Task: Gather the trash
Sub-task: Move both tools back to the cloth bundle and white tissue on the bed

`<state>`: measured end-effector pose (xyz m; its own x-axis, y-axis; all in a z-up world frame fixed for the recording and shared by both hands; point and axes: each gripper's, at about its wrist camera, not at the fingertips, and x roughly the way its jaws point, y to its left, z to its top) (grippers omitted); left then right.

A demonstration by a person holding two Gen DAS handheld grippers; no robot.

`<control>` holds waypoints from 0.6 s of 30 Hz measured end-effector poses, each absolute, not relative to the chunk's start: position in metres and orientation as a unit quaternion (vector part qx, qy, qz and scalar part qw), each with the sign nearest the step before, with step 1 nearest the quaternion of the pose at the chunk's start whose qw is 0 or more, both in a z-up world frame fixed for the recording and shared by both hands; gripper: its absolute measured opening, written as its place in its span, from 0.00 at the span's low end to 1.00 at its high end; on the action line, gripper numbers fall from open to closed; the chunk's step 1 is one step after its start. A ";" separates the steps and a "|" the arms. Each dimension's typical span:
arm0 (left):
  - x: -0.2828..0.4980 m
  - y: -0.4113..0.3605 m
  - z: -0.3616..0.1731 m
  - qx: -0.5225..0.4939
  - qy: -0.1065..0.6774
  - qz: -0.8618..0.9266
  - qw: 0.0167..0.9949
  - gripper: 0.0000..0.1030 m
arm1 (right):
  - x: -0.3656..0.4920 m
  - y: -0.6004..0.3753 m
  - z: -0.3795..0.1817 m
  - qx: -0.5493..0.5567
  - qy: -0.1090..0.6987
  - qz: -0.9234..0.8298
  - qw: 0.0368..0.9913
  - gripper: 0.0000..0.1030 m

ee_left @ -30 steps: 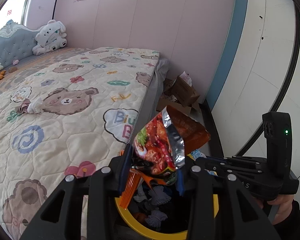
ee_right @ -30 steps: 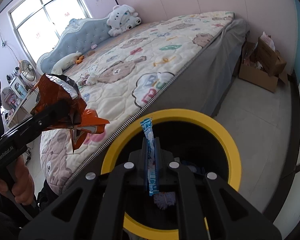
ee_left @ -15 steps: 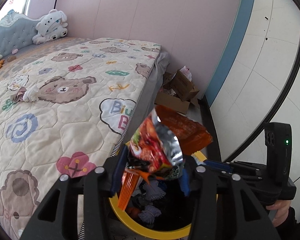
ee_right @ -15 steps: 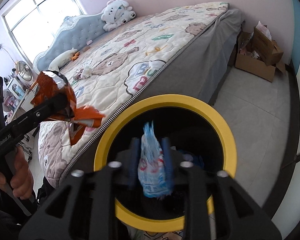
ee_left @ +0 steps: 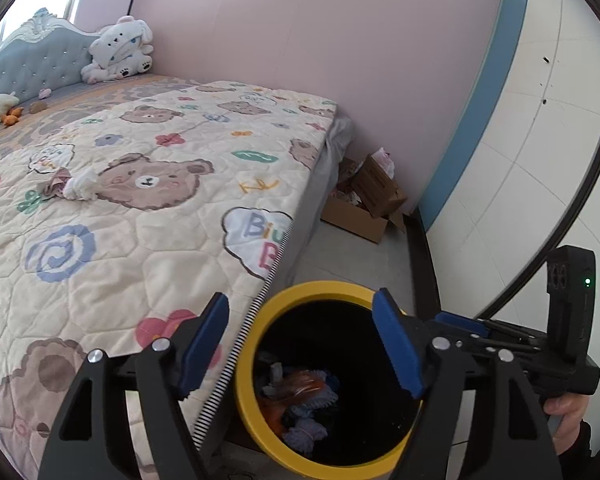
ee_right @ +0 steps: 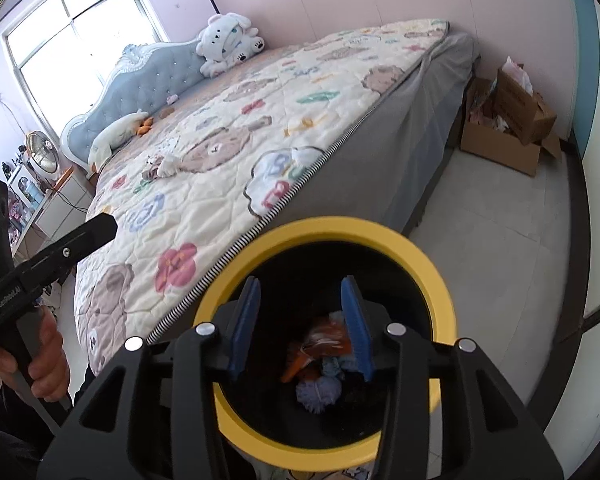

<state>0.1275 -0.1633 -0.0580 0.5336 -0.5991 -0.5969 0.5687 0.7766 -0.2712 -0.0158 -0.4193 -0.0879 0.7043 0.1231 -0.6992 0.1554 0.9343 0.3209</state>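
A black bin with a yellow rim stands on the floor by the bed corner. Inside lie an orange snack bag and bluish fluffy scraps. My left gripper hangs over the bin mouth, its jaws opening, with nothing between the blue pads. My right gripper is also above the bin, jaws opening and empty. A crumpled white and brown wad lies on the quilt.
The bed with a bear-print quilt fills the left. An open cardboard box sits on the floor by the pink wall. Plush toys rest near the blue headboard. A hand holds the right gripper's handle.
The left gripper let go of the orange snack bag, which fell into the bin. The right gripper released the blue wrapper, which also dropped in. Both sets of jaws widened.
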 end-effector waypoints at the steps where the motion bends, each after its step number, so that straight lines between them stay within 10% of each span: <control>1: 0.130 -0.160 -0.057 -0.025 0.349 -0.329 0.877 0.70 | -0.013 -0.417 -0.085 0.179 0.383 -0.006 0.906 0.40; 18: 0.192 -0.069 -0.057 -0.067 0.346 -0.223 0.909 0.73 | 0.075 -0.354 -0.082 0.146 0.388 0.065 0.908 0.43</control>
<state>0.1924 -0.0693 -0.0571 0.6607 -0.4509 -0.6001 0.3586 0.8919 -0.2754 0.0753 -0.3545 -0.0815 0.6899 0.2318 -0.6858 -0.0047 0.9487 0.3160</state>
